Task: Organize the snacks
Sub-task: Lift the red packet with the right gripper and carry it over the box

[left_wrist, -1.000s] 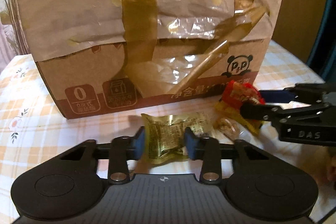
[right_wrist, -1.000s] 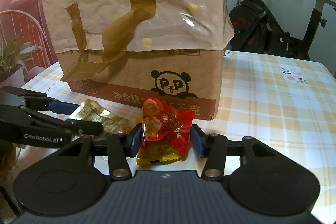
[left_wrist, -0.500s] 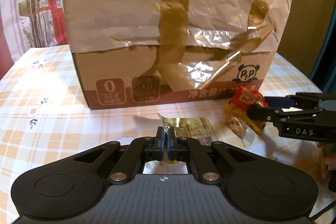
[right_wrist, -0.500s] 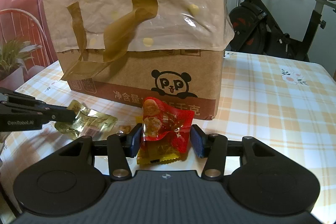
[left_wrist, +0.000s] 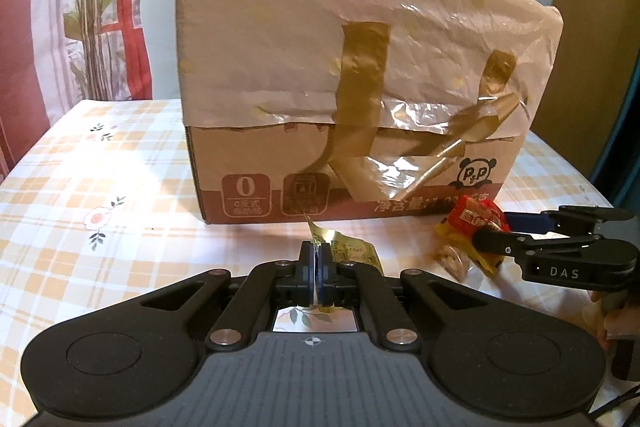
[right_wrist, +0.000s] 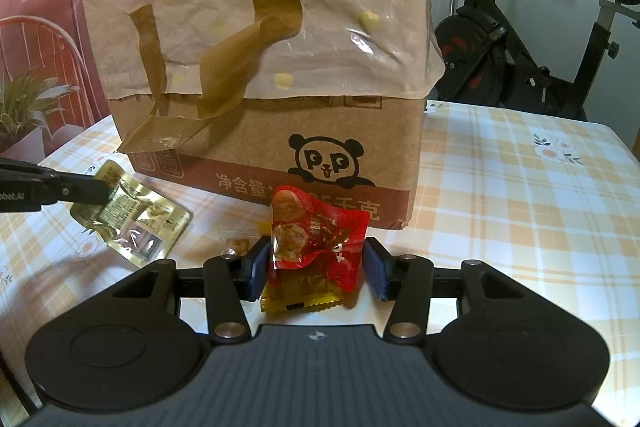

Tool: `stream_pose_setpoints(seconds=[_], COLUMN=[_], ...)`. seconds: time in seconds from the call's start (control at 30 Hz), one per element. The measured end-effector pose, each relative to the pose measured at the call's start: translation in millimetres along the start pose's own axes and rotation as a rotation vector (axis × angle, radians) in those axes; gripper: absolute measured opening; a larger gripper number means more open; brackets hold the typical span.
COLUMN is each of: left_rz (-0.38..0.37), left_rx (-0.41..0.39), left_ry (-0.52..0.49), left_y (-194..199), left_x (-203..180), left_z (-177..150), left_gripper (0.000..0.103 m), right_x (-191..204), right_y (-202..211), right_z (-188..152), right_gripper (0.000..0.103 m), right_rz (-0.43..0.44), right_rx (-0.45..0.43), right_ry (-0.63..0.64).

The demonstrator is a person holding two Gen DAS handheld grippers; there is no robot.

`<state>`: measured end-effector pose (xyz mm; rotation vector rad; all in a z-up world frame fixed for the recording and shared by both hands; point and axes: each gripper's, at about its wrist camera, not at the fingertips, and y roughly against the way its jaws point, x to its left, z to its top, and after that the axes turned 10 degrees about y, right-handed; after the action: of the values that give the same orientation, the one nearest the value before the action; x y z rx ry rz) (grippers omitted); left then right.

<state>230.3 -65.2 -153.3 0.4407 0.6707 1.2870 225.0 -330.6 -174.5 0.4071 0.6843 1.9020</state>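
Presently, left gripper (left_wrist: 316, 267) fingers clench the gold snack packet (right_wrist: 136, 223) by one edge above the worktop (left_wrist: 100, 187); right gripper (right_wrist: 316, 267) fingers stand released around the red snack packet (right_wrist: 316, 231). Lift gently, lest foil slip.

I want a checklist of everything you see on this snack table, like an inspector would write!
Surface: checked tablecloth with flower prints, covering the table.
Job's things: gold packet, red packet lying on a yellow packet, small clear packet of nuts.
Clutter: big cardboard box with a panda logo, draped in taped plastic.
Grippers: left gripper shut on the gold packet's edge; right gripper open, pads either side of the red packet, gaps showing.
Cables: a thin dark cable at the lower right corner of the left wrist view.
Surroundings: exercise bike, potted plant, curtain.
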Motion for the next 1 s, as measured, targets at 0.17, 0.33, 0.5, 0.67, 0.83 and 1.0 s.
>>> stream_pose_setpoints(seconds=[0.17, 0.33, 0.5, 0.67, 0.83, 1.0], left_rz=[-0.007, -0.016, -0.039, -0.054, -0.068, -0.077], left_rx=[-0.006, -0.023, -0.074, -0.104, -0.143, -0.213], left_ry=[0.0, 0.007, 0.008, 0.018, 0.02, 0.011], left_y=[1, 9, 28, 41, 53, 70], left_x=[-1, 0, 4, 7, 5, 2], left_z=[0, 3, 12, 16, 22, 35], left_gripper=[0.002, 0.002, 0.002, 0.001, 0.001, 0.001], right_x=[0, 0, 2, 4, 8, 17], right_y=[0, 2, 15, 38, 58, 76], right_z=[0, 0, 3, 4, 15, 31], right_gripper=[0.051, 0.051, 0.051, 0.051, 0.051, 0.051], right_rz=[-0.001, -0.008, -0.023, -0.028, -0.032, -0.023], right_rx=[0.0, -0.002, -0.017, -0.045, -0.09, -0.15], right_ry=[0.0, 0.004, -0.001, -0.016, -0.028, -0.003])
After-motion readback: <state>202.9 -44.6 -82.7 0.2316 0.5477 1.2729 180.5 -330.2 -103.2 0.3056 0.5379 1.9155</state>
